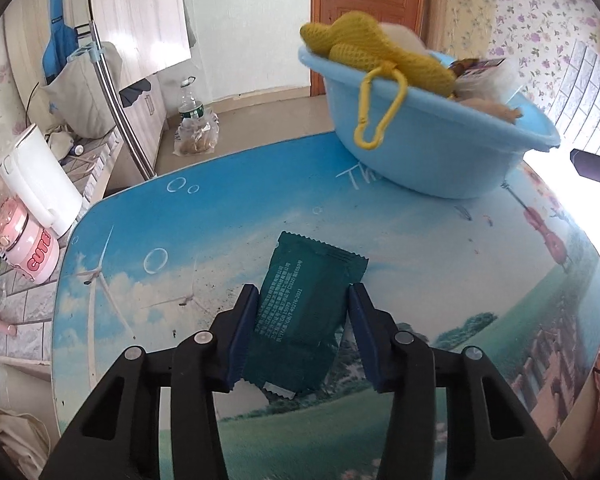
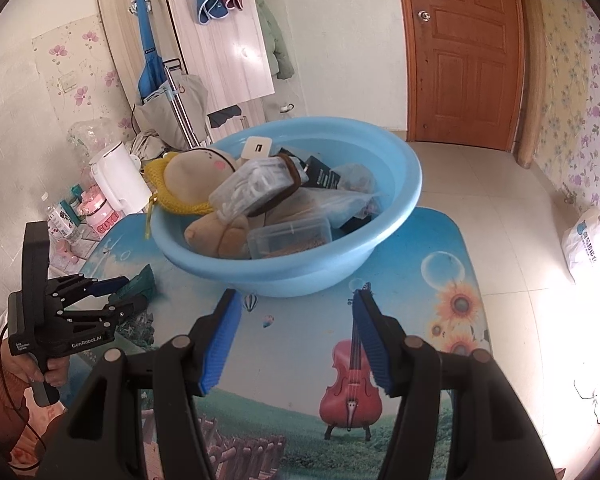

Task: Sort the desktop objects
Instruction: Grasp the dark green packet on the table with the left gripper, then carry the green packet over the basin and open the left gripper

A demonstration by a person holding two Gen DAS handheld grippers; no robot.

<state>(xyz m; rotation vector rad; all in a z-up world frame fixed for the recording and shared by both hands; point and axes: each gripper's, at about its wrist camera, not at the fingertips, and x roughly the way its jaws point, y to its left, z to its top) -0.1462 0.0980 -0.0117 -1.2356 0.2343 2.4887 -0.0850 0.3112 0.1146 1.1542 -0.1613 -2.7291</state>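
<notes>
Green packet (image 1: 304, 308) lying flat on the printed table (image 1: 228, 216), sitting between the left gripper (image 1: 303, 294) fingers

Its jaws are standing spread, flanking the packet's long edges without clearly pinching; the right gripper (image 2: 296, 300) is hovering spread wide over bare tabletop, just short of the blue basin (image 2: 404, 184) heaped with toys and boxes near the table's far edge

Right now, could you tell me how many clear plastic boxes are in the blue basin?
2: one clear box atop the plush toy, one lidded box by the blue basin near rim. Others may be buried.
</notes>
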